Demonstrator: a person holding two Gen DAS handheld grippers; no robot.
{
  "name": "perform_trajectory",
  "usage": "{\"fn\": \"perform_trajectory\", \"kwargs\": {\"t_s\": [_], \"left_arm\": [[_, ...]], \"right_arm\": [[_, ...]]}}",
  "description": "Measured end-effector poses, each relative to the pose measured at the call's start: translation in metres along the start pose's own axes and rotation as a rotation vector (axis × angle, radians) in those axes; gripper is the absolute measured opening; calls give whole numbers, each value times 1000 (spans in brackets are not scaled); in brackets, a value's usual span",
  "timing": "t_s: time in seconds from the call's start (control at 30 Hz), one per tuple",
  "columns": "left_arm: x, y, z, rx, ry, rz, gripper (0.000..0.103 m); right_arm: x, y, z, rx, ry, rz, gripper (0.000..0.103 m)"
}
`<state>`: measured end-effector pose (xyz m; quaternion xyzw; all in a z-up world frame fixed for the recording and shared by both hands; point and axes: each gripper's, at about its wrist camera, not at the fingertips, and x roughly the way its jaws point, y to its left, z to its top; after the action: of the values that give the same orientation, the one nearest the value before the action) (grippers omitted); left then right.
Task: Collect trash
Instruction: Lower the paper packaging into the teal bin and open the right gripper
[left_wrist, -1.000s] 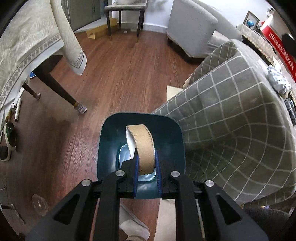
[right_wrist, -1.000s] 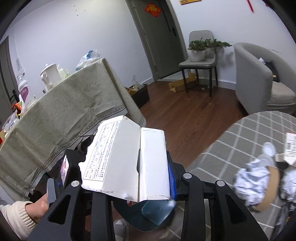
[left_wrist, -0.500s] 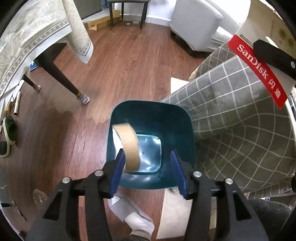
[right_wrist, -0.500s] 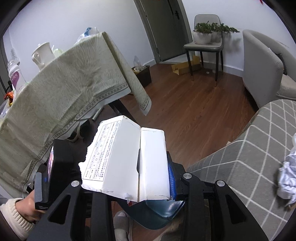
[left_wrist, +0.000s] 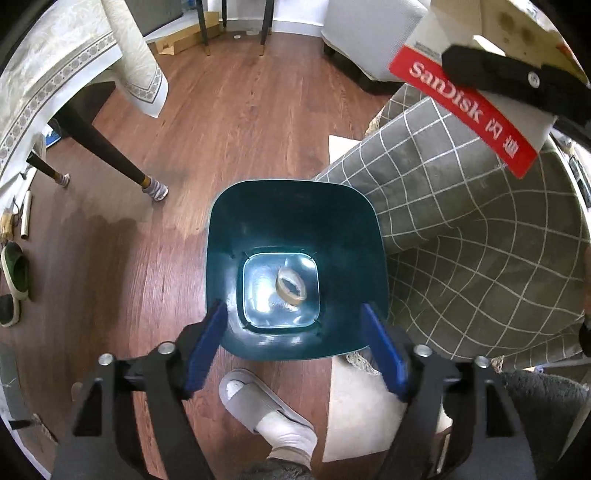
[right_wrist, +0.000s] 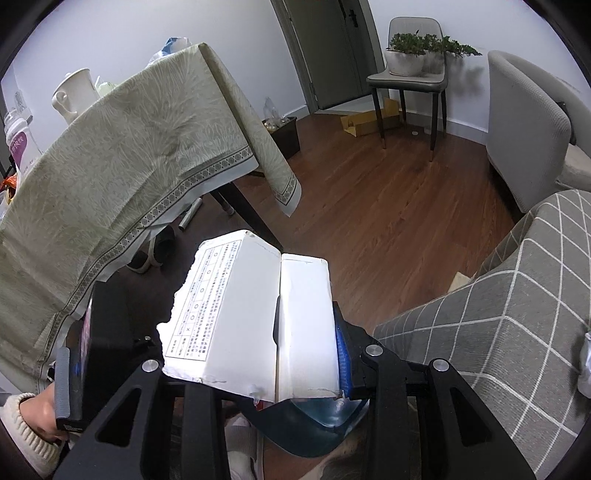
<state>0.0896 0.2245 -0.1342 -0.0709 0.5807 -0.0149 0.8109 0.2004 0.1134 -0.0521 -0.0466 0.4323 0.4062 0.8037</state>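
A dark teal trash bin (left_wrist: 295, 206) stands on the wood floor below my left gripper (left_wrist: 295, 343), which is open and empty above the bin's near rim. A brown cardboard tape roll (left_wrist: 291, 285) lies on the bin's bottom. My right gripper (right_wrist: 306, 332) is shut on a torn white cardboard box (right_wrist: 243, 317) with printed text. The same box (left_wrist: 469, 88), with a red SanDisk stripe, shows in the left wrist view at the upper right, above the bin's far right side. The bin's rim (right_wrist: 314, 432) shows under the box in the right wrist view.
A grey checked cloth covers a low table (left_wrist: 461, 229) right of the bin. A dining table with a beige cloth (right_wrist: 122, 155) stands left, its legs (left_wrist: 110, 155) near the bin. A slippered foot (left_wrist: 266, 410) is at the bin's near side. An armchair (right_wrist: 532, 122) and chair (right_wrist: 410, 81) stand behind.
My left gripper opened and the tape roll dropped to the bottom of the bin. The right gripper carried the white box leftward, toward the space above the bin.
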Motion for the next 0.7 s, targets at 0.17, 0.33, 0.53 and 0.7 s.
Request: {"fn": "perform_trajectory", "kwargs": {"t_s": [0.17, 0.33, 0.53, 0.7], "left_arm": [[-9, 5, 2, -16, -38, 14, 66], [-26, 12, 4, -37, -112, 26, 57], [-55, 19, 6, -57, -237, 18, 42], [-75, 22, 6, -67, -317, 17, 33]], "right_arm": [[13, 1, -3, 6, 34, -6, 36], [37, 3, -9, 12, 96, -17, 36], [64, 7, -20, 6, 170, -34, 36], [85, 7, -30, 4, 227, -51, 36]]}}
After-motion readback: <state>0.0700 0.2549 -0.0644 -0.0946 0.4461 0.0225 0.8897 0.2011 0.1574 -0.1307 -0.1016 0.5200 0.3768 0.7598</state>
